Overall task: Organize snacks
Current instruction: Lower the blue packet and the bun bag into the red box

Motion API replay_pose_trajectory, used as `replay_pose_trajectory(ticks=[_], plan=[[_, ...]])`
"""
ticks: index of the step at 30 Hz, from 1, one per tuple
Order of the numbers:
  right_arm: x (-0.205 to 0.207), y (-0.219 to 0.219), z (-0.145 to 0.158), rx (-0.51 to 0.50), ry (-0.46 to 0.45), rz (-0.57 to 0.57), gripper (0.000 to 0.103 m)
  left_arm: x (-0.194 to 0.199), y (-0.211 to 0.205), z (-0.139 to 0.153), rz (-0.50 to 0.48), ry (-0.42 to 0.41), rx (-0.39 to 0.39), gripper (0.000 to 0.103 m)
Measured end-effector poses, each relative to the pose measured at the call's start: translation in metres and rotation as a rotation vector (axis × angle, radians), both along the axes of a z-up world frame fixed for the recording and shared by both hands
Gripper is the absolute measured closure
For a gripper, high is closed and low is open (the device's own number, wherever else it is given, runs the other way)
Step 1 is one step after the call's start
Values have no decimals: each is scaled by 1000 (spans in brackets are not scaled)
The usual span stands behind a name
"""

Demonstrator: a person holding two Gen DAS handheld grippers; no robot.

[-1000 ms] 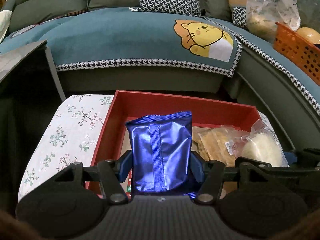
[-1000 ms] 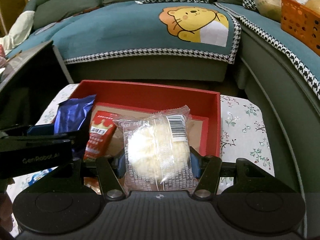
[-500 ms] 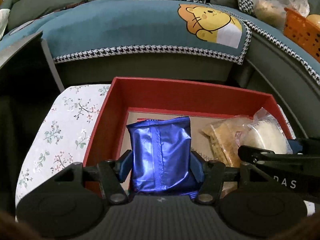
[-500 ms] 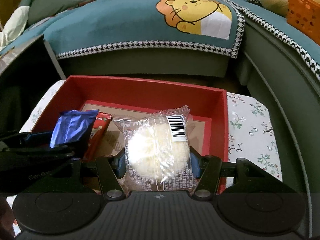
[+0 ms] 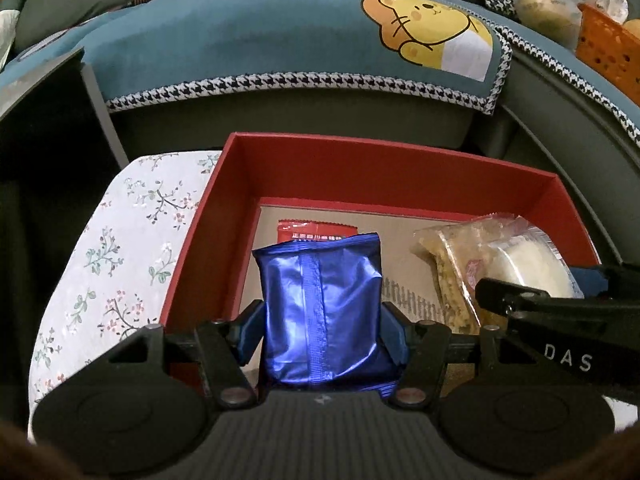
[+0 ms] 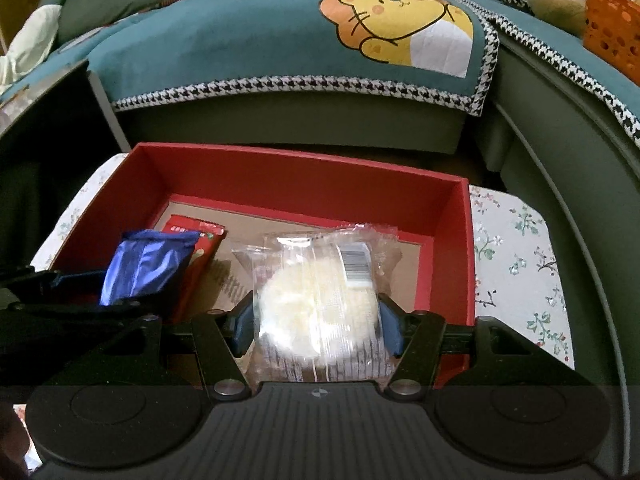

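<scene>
My left gripper is shut on a shiny blue snack packet and holds it upright inside the red box, near its left wall. My right gripper is shut on a clear-wrapped white round cake, held inside the same red box toward its right. A red snack packet lies on the box's cardboard floor behind the blue packet. A clear bag of yellowish snack lies in the box beside the cake. The blue packet also shows in the right wrist view.
The box sits on a floral-cloth table, which also shows to its right. A teal-covered sofa with a lion print stands behind. An orange basket rests on the sofa at right. A dark cabinet stands at left.
Both grippers have moved forward and down into the red box with their snacks still held. The red packet on the box floor has come into the left view.
</scene>
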State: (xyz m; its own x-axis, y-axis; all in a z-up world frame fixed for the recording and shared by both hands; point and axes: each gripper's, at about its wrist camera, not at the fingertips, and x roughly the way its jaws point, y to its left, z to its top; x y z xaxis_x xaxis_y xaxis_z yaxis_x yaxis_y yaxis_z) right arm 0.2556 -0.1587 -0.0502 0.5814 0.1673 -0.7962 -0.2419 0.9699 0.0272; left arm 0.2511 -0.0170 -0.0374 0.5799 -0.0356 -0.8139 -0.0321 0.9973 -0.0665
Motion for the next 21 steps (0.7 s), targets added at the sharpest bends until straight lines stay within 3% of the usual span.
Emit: replay_pose_trajectory(ticks=[21], plan=[[-10, 1, 16, 2, -53, 4, 30, -9, 9, 20, 29, -42, -25, 10]])
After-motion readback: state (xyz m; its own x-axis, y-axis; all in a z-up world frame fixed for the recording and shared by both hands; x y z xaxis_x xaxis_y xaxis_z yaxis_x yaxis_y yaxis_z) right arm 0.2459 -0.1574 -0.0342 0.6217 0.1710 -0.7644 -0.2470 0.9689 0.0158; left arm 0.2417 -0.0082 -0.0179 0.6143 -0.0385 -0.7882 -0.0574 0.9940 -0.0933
